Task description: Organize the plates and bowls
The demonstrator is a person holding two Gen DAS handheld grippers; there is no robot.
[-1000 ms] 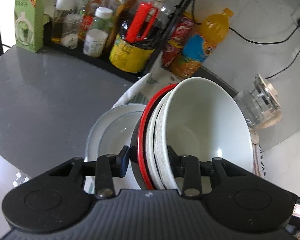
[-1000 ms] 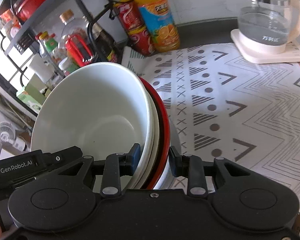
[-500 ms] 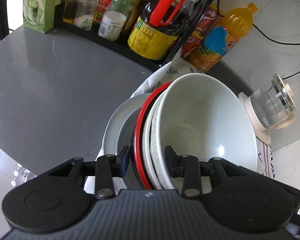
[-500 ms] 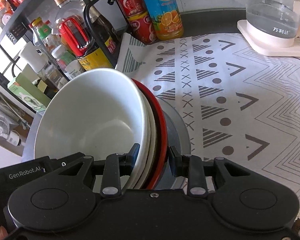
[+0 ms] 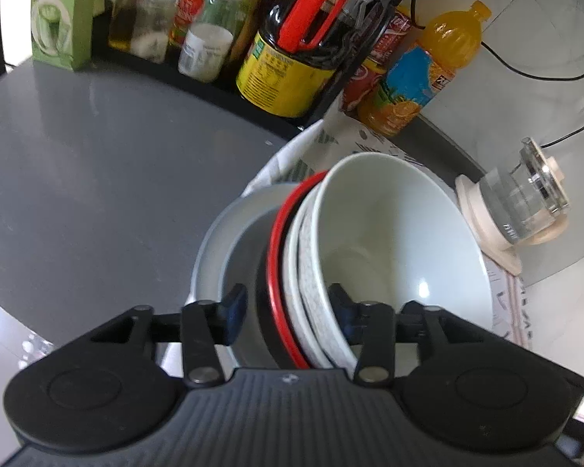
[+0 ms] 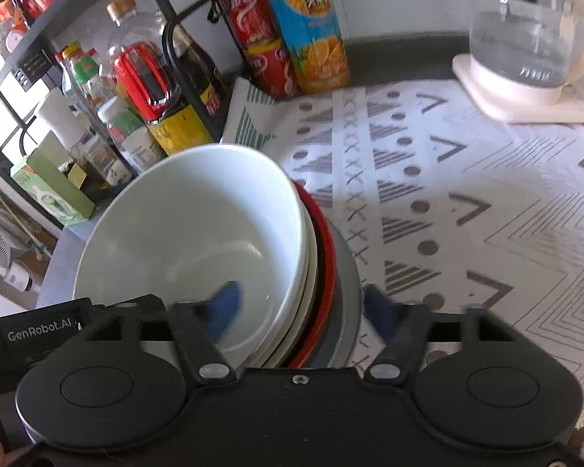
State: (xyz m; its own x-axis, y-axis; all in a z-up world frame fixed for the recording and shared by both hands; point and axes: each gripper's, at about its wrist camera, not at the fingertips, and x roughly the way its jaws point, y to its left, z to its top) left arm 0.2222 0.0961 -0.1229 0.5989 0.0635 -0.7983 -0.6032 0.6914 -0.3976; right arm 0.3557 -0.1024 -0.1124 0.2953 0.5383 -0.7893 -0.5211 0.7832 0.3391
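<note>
A home kitchen: a rack [image 6: 31, 54] of sauce bottles [image 5: 280, 74], a juice bottle [image 6: 311, 31], a glass kettle [image 6: 525, 39] and stacked bowls [image 6: 198, 249] crowd the bench [image 5: 78, 163].

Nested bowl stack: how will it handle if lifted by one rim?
Probably heavy: the bowl stack nests at least three bowls. Likely slippery, since the white bowl shows a glossy highlight. The bowls only sit loosely inside each other, so they may shift or tip apart, and could chip against the grey plate.
</note>
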